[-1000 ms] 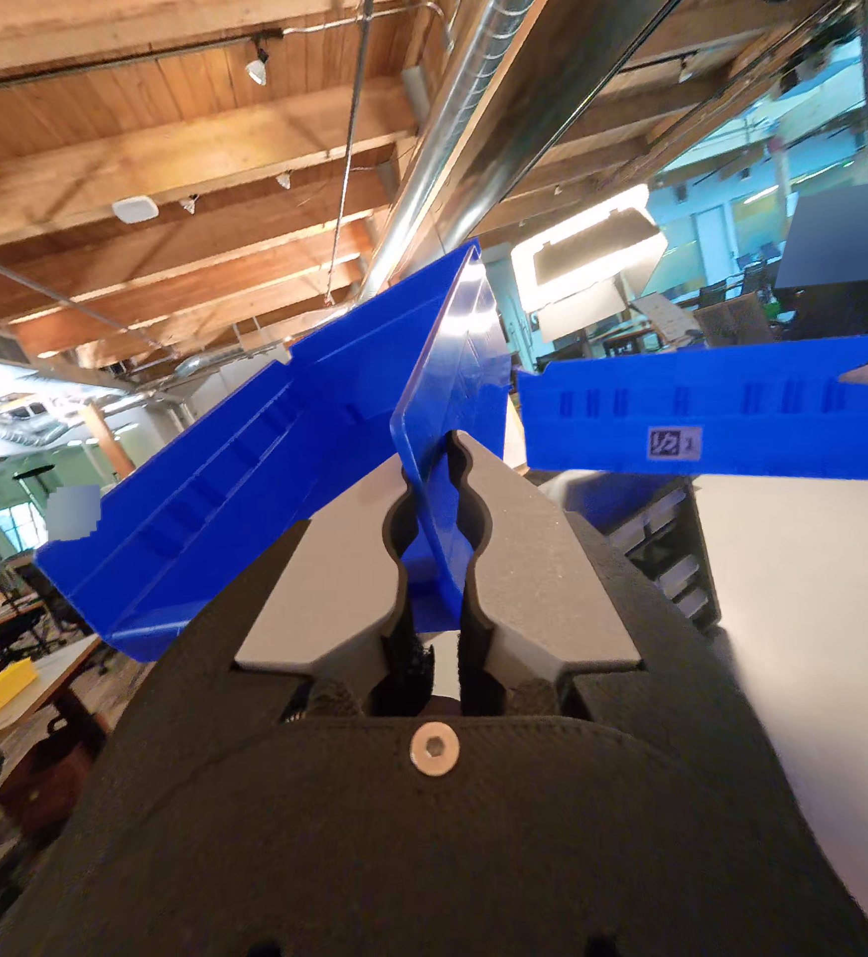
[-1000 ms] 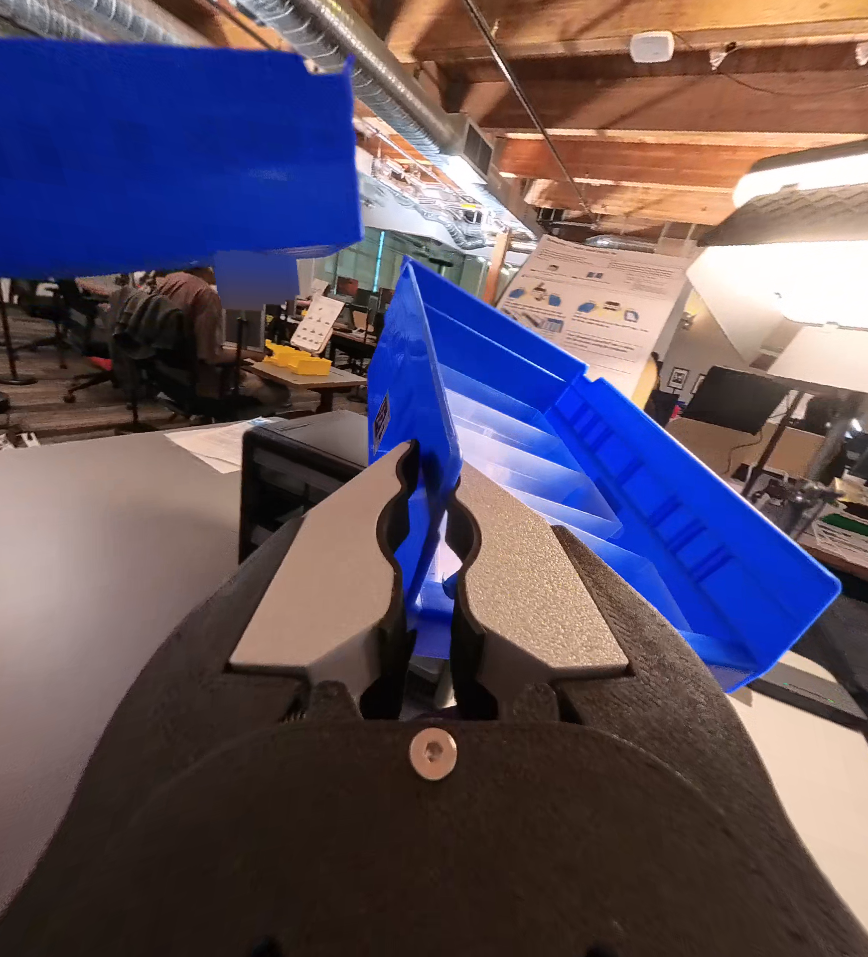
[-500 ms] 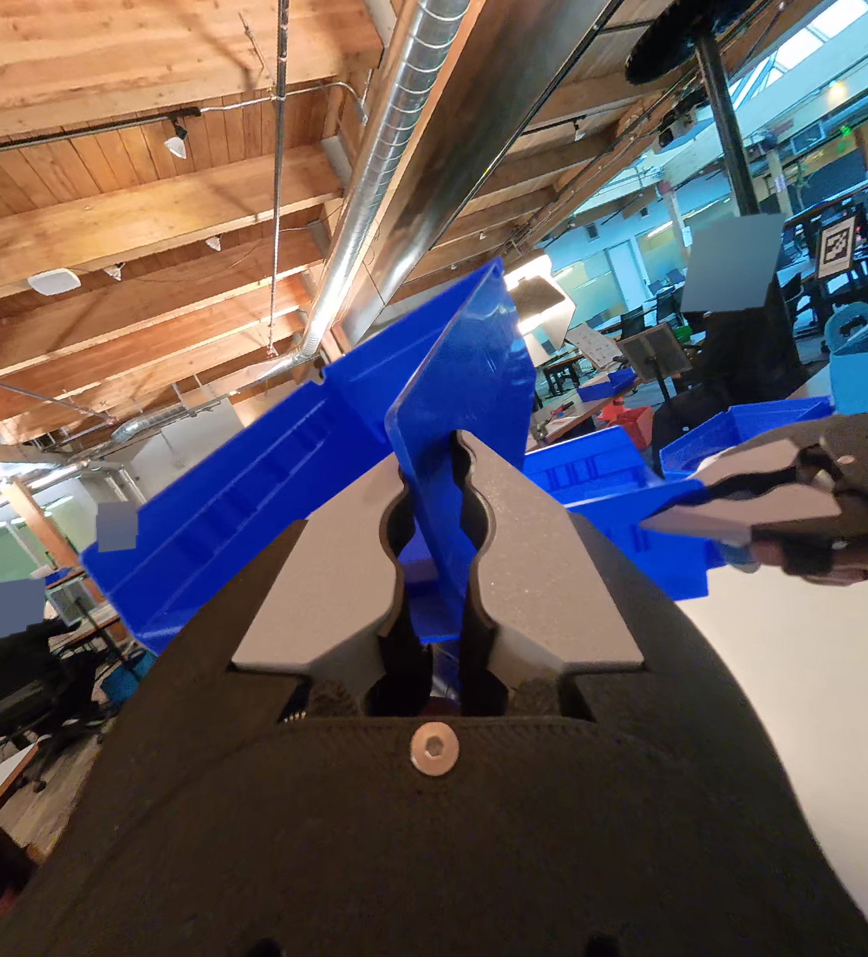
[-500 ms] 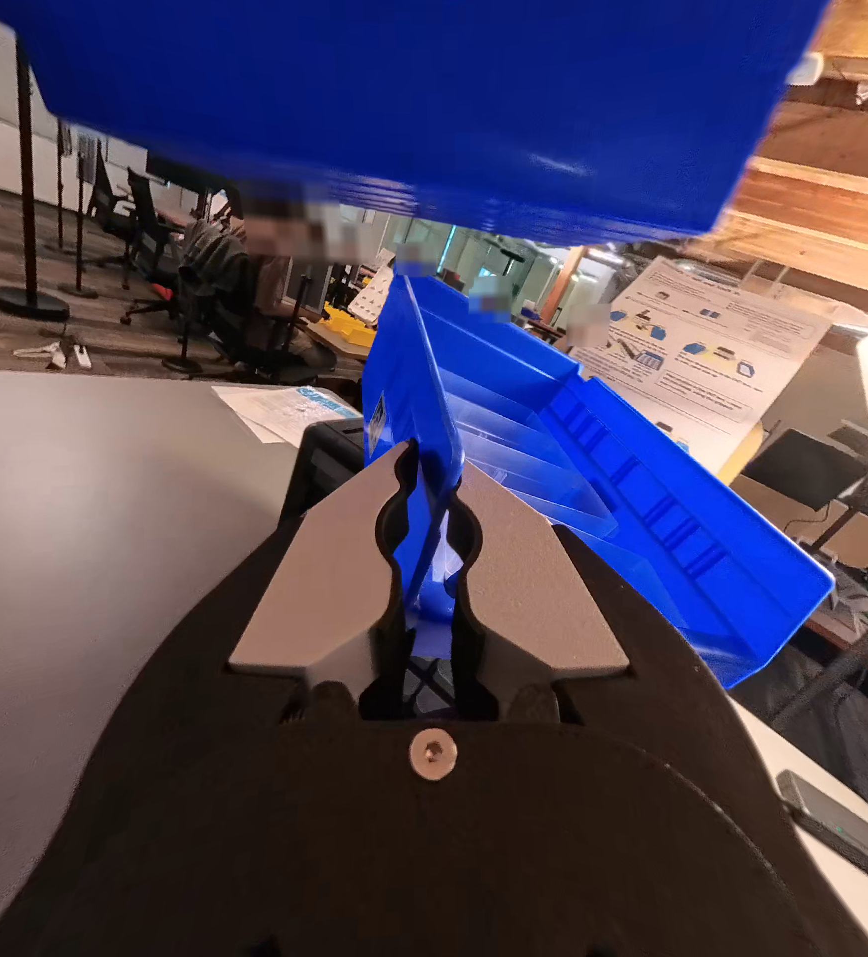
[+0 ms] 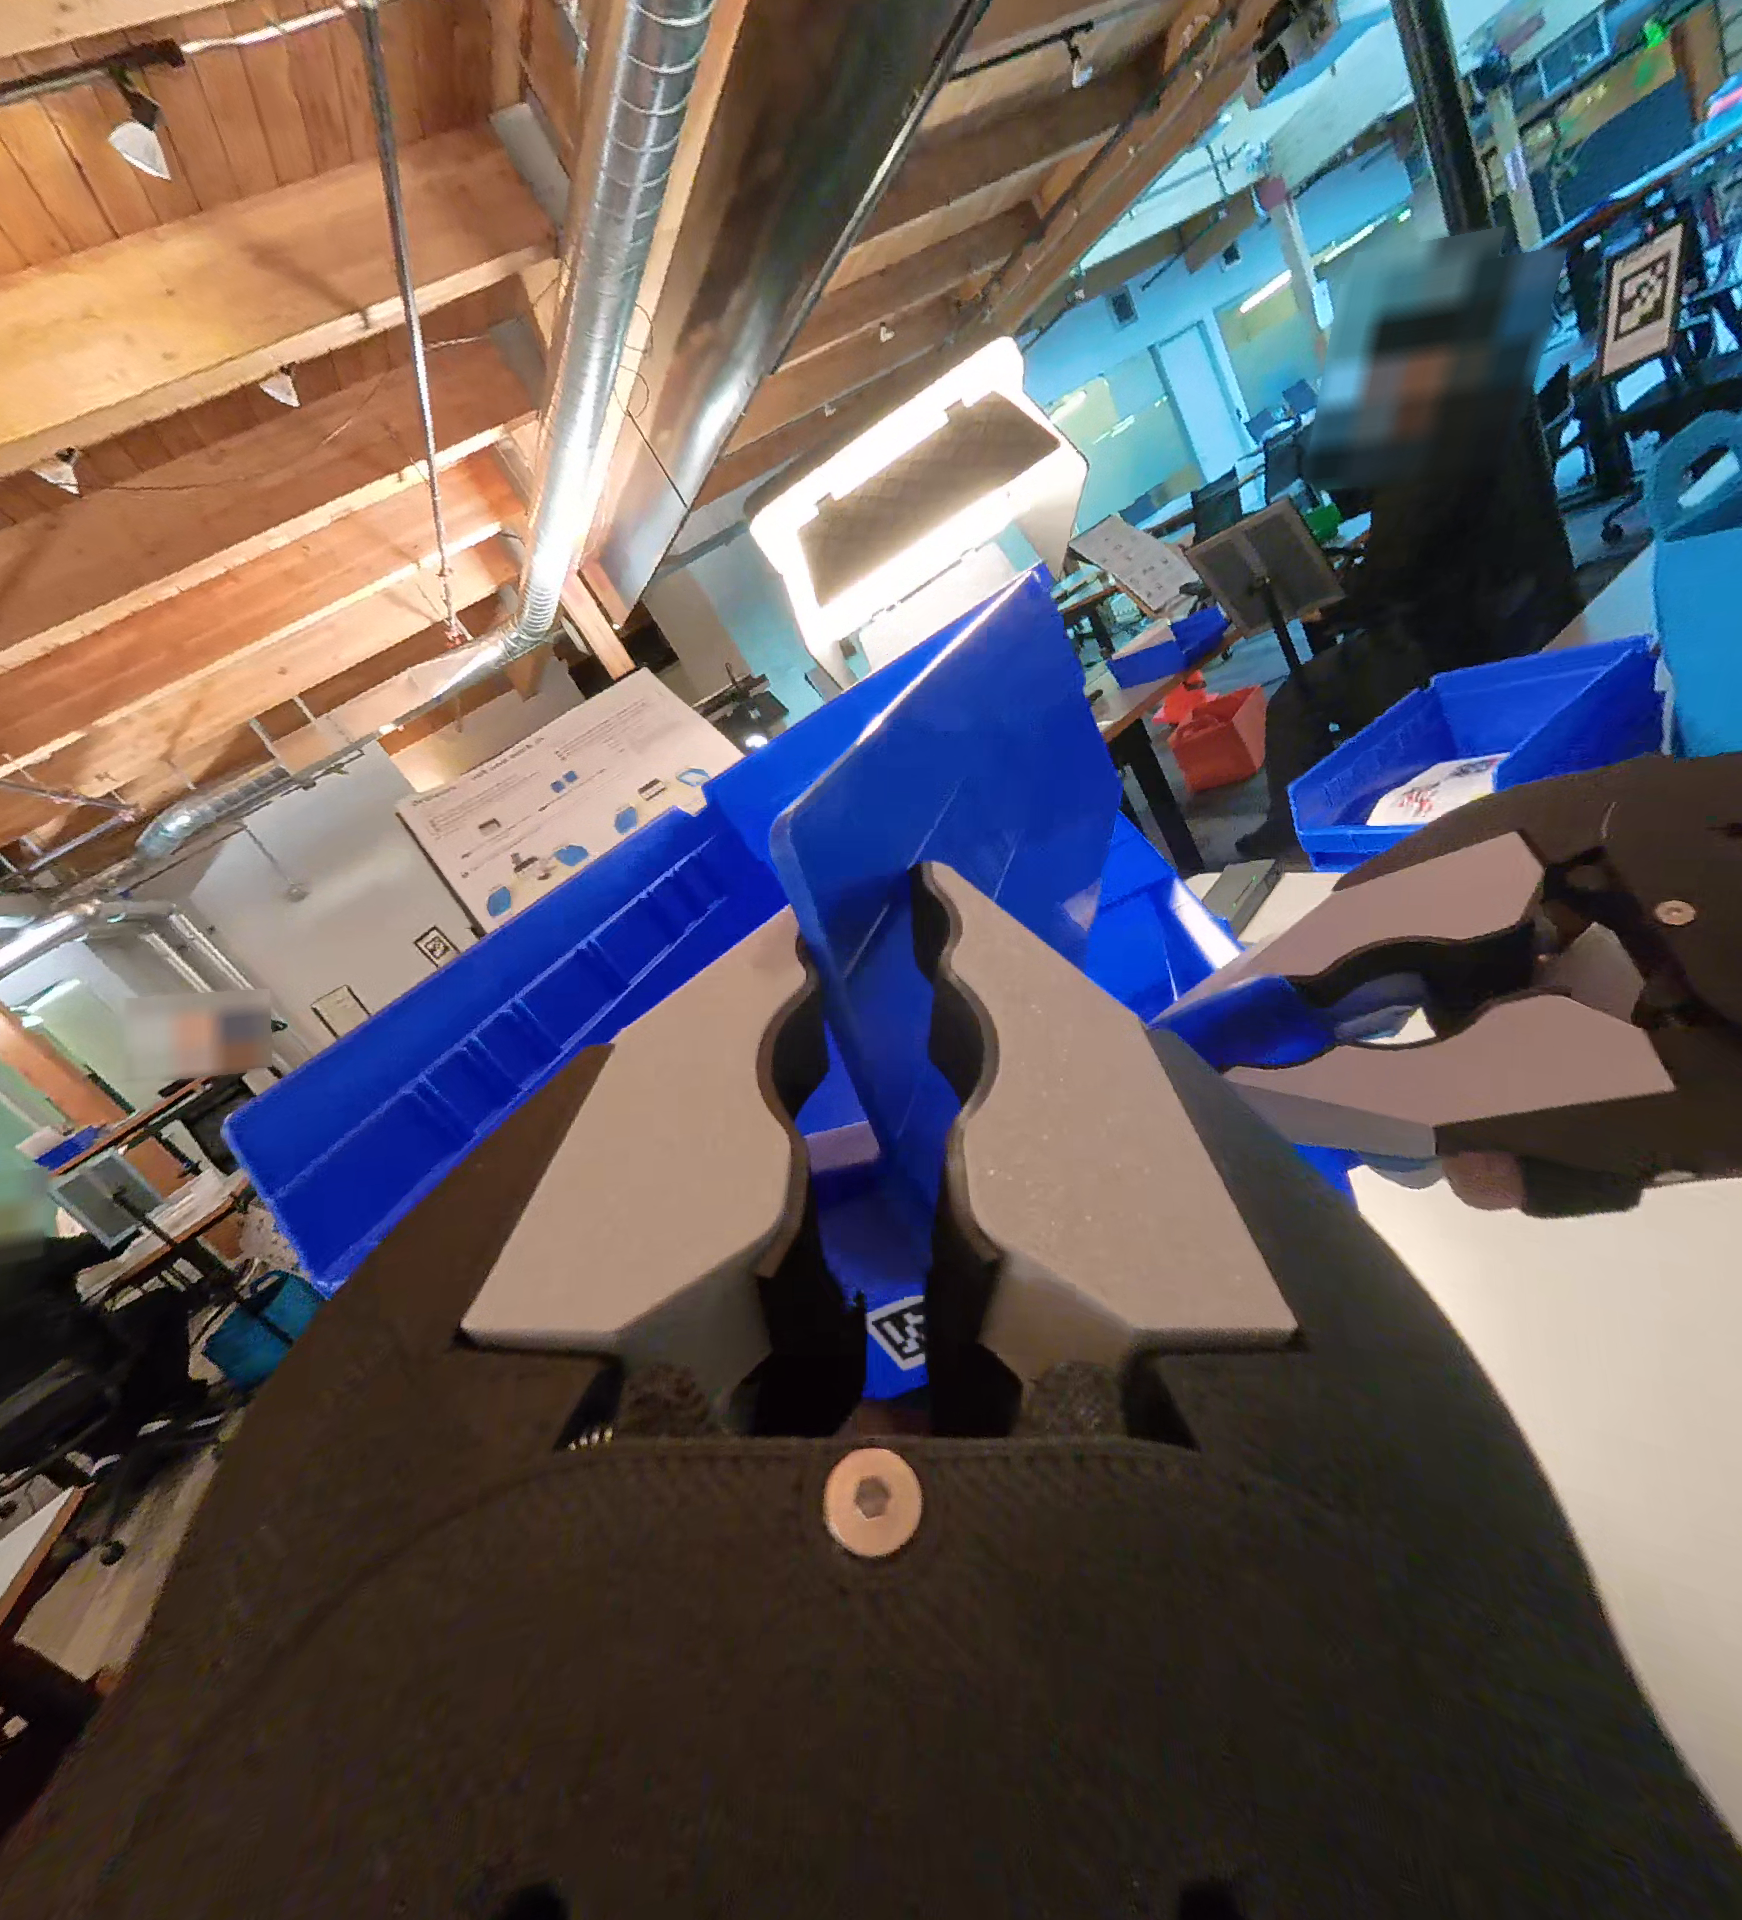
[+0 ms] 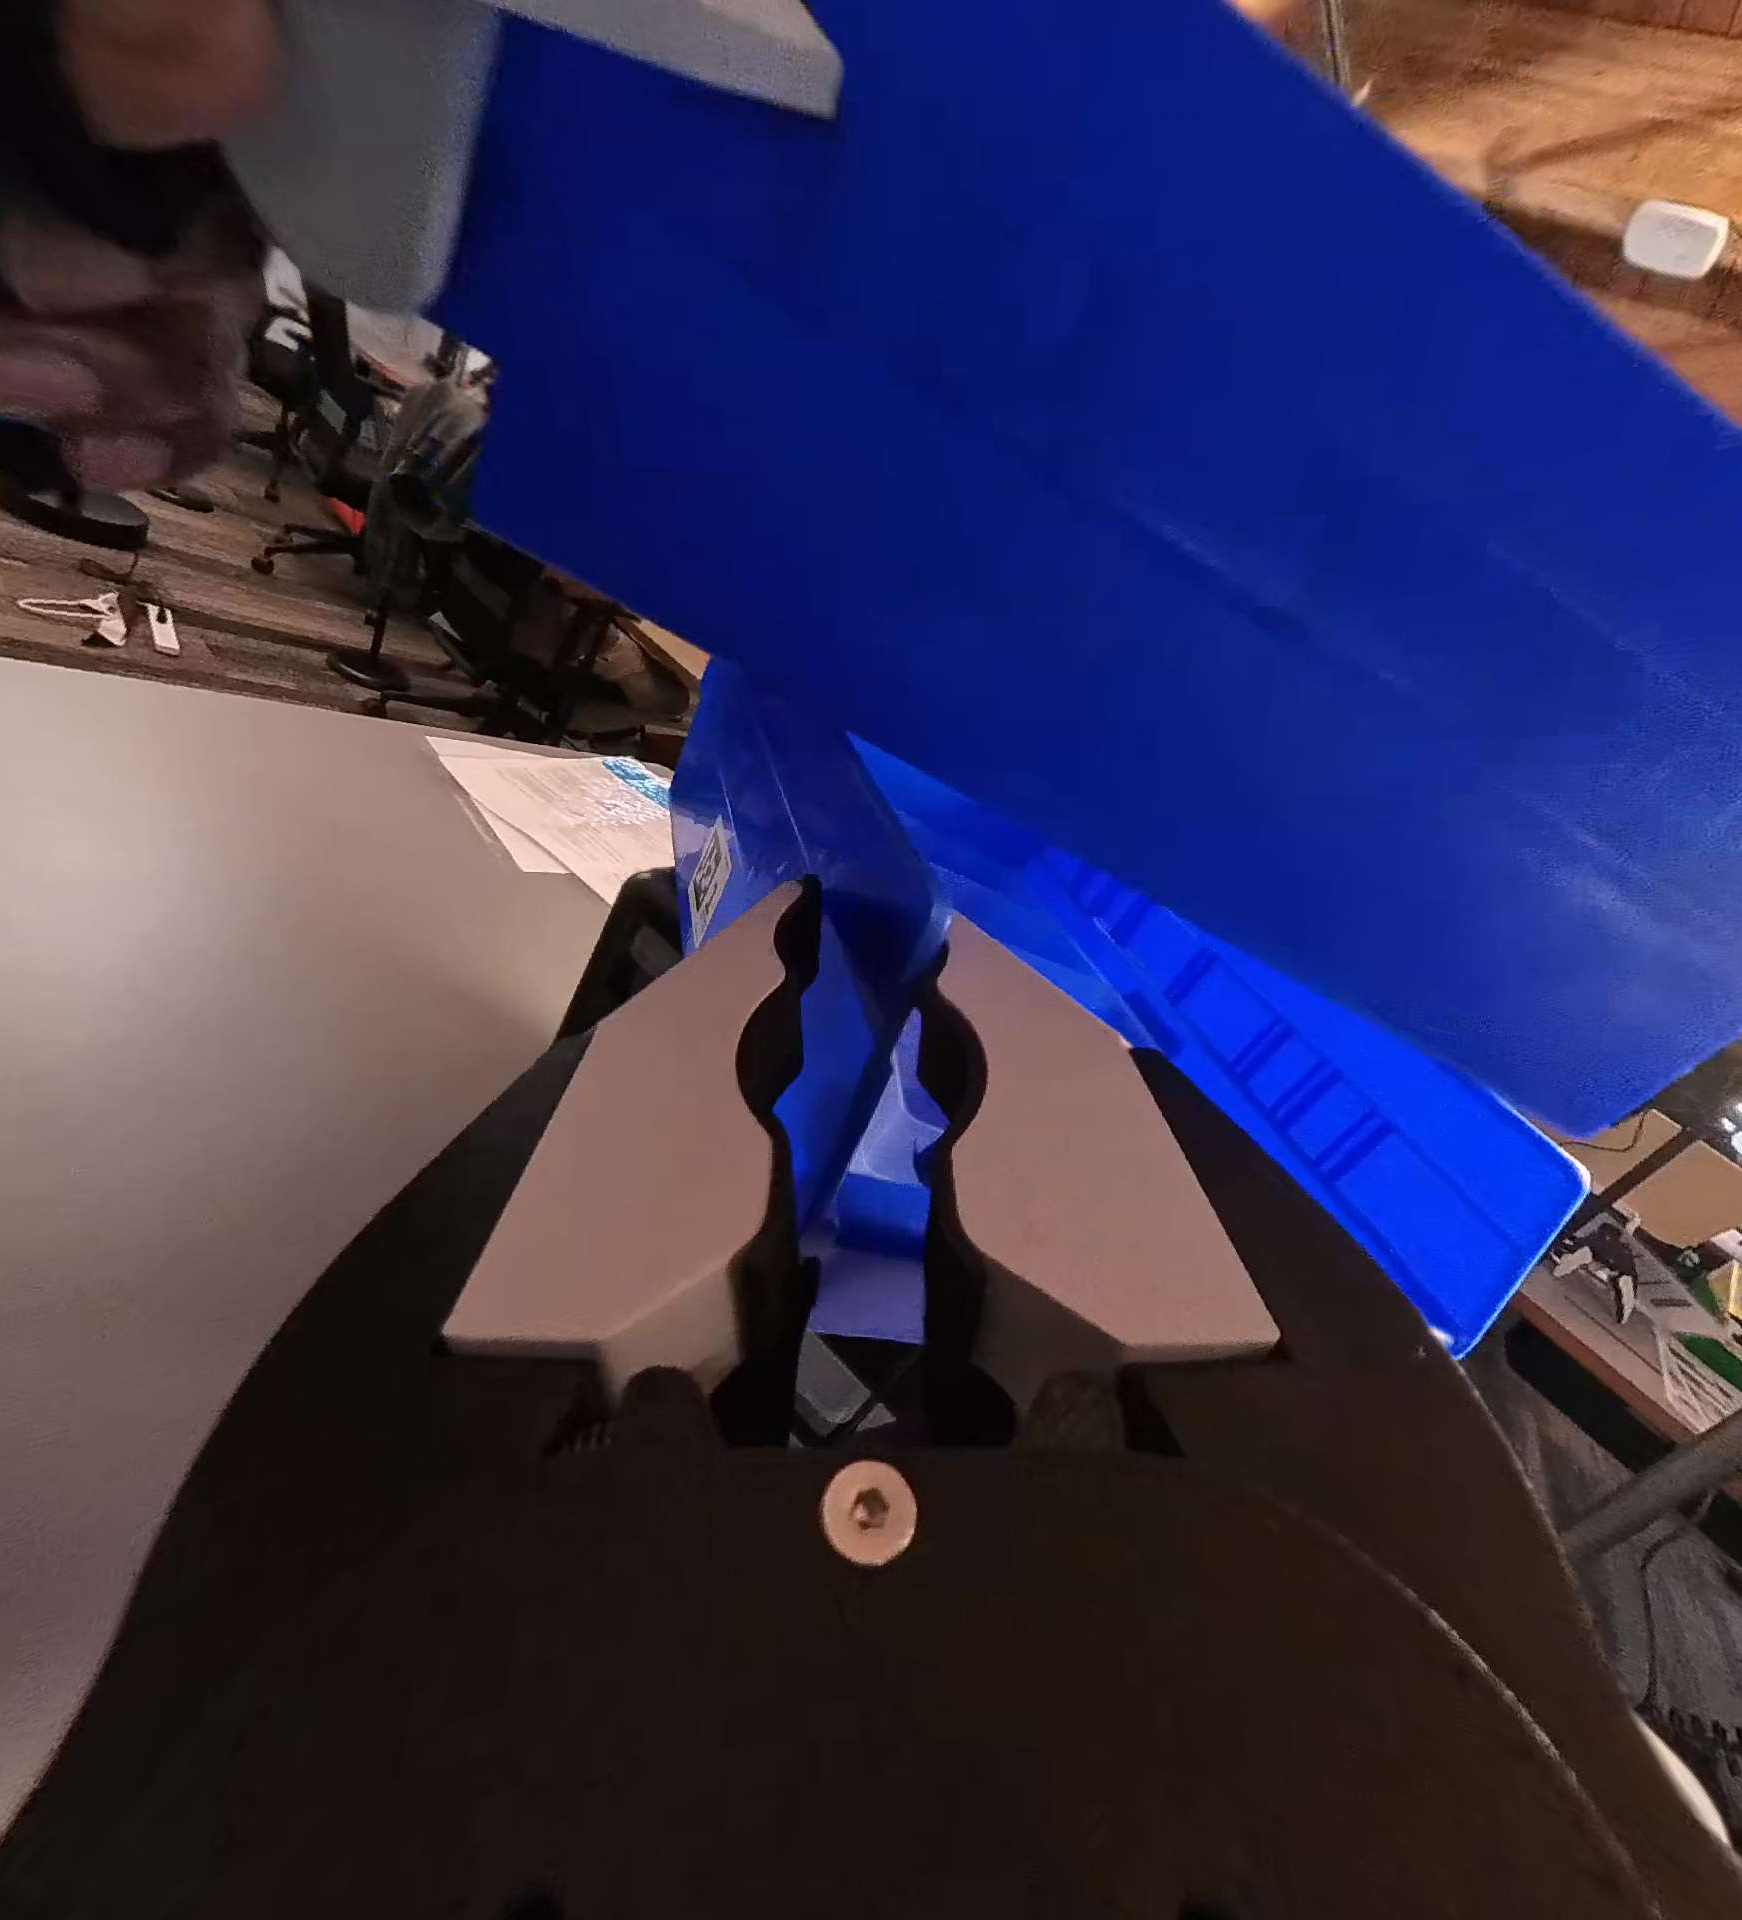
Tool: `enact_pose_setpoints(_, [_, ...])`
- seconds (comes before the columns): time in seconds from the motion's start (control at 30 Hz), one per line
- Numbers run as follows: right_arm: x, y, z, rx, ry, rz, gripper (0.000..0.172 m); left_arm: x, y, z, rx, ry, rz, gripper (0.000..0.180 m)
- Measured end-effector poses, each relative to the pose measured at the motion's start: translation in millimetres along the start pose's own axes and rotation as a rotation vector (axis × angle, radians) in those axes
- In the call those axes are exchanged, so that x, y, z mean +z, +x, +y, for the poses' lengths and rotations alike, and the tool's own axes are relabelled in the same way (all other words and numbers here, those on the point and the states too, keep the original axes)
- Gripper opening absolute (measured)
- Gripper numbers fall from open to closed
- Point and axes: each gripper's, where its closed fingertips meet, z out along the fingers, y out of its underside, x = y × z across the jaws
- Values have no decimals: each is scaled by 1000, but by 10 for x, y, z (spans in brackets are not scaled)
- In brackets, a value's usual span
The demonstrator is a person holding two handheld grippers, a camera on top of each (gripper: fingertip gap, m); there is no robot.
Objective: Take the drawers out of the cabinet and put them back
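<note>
Above the grey table (image 6: 171, 987), each gripper, left (image 5: 872, 904) and right (image 6: 872, 914), is clamped on the front wall of a blue drawer (image 5: 493, 1049), likely carrying both clear of the black cabinet (image 6: 628, 966).

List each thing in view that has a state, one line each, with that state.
Left gripper: closed on a blue drawer's front panel.
Left-held drawer: out of the cabinet, lifted, tilted.
Right gripper: closed on the other drawer's front panel.
Right-held drawer: out, lifted, tilted.
Cabinet: on the table, mostly hidden.
</note>
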Motion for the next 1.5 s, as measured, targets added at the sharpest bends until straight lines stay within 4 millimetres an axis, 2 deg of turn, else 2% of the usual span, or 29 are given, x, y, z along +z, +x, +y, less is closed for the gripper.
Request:
enact_pose_setpoints(0.13, [-56,41,-86,-13,41,23,30,183,55,19,-5,-9,30,11])
enact_pose_setpoints(0.27, [-244,104,-169,-14,66,25,44,252,61,33,-1,-12,37,12])
enact_pose_setpoints(0.37, [-413,223,-258,-66,78,33,45,256,58,30,-3,-12,41,12])
enact_pose_setpoints(0.43, [-473,371,-390,-142,90,34,46,257,55,30,-5,-11,43,12])
enact_pose_setpoints(0.53, [-390,608,-587,-276,43,-56,52,252,49,29,-11,-8,46,13])
enact_pose_setpoints(0.6, [-244,789,-695,-319,-3,-119,61,246,43,23,-25,-1,48,13])
enact_pose_setpoints(0.67, [-74,884,-743,-358,-61,-187,69,243,48,15,-34,2,57,13])
enact_pose_setpoints(0.77, [157,872,-664,-489,-180,-271,75,234,43,-20,-44,14,68,16])
enact_pose_setpoints(0.87, [293,727,-539,-533,-293,-393,75,188,-12,-100,-69,46,63,23])
enact_pose_setpoints(0.93, [335,695,-523,-551,-336,-431,66,142,-68,-134,-84,61,59,25])
enact_pose_setpoints(1.1, [314,677,-497,-605,-421,-526,45,-69,-185,-197,-101,131,54,26])
enact_pose_setpoints(1.27, [297,663,-489,-650,-458,-549,41,-267,-216,-122,-101,153,53,25])
enact_pose_setpoints(1.5, [247,642,-518,-712,-457,-551,37,-421,-222,-35,-91,165,38,22])
